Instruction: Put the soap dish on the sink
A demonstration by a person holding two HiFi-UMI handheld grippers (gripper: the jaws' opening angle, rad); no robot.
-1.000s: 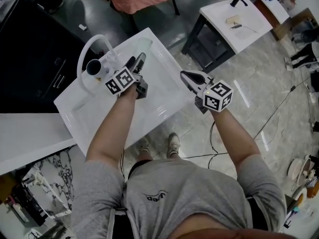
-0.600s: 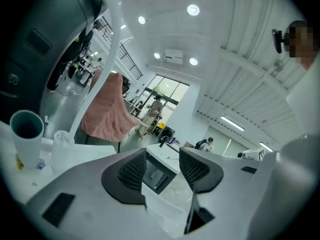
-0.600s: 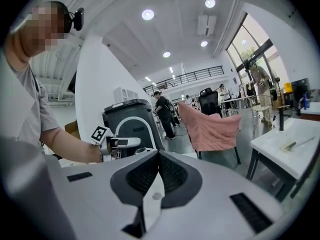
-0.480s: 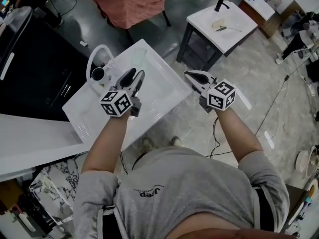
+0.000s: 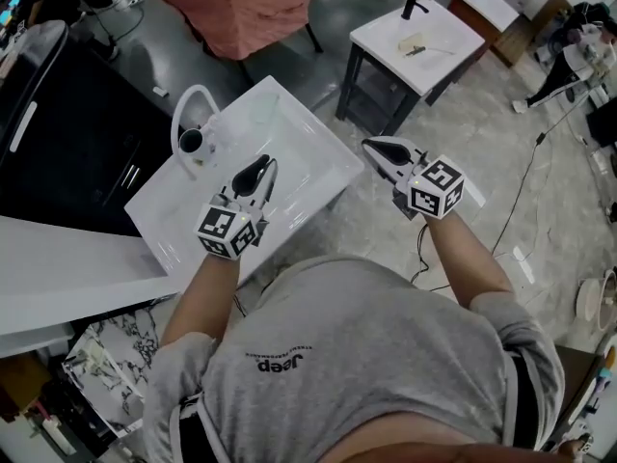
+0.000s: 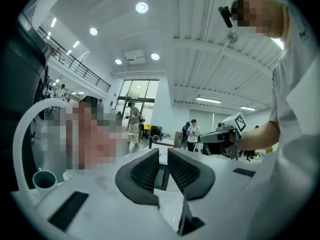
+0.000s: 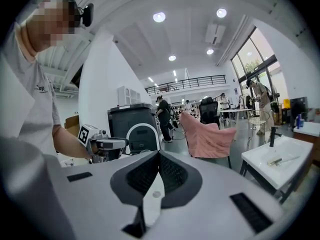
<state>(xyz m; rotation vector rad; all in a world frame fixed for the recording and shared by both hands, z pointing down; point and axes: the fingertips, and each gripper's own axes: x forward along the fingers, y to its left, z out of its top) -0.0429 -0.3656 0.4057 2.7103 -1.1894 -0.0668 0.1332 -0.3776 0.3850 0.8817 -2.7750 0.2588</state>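
The white sink [image 5: 318, 177] stands in front of me, with a curved white faucet [image 5: 188, 104] and a cup [image 5: 190, 142] at its far left rim. A small pale thing [image 6: 67, 175] lies beside the cup [image 6: 44, 180]; I cannot tell whether it is the soap dish. My left gripper [image 5: 262, 166] hovers over the basin's near side. Its jaws have just been closing and now stand a narrow gap apart with nothing between them [image 6: 163, 152]. My right gripper [image 5: 370, 147] is shut and empty, off the sink's right edge, above the floor [image 7: 159, 156].
A second white sink [image 5: 453, 37] with a black faucet [image 5: 415, 6] stands on a dark frame at the back right. A pink-draped chair [image 5: 236, 3] is behind the near sink. A black cabinet [image 5: 67, 133] stands to the left, and cables [image 5: 525, 191] lie on the floor at right.
My left gripper has pulled back from the faucet area toward me and risen, rolling as it went, and its jaws have narrowed from wide open. The right gripper has risen a little.
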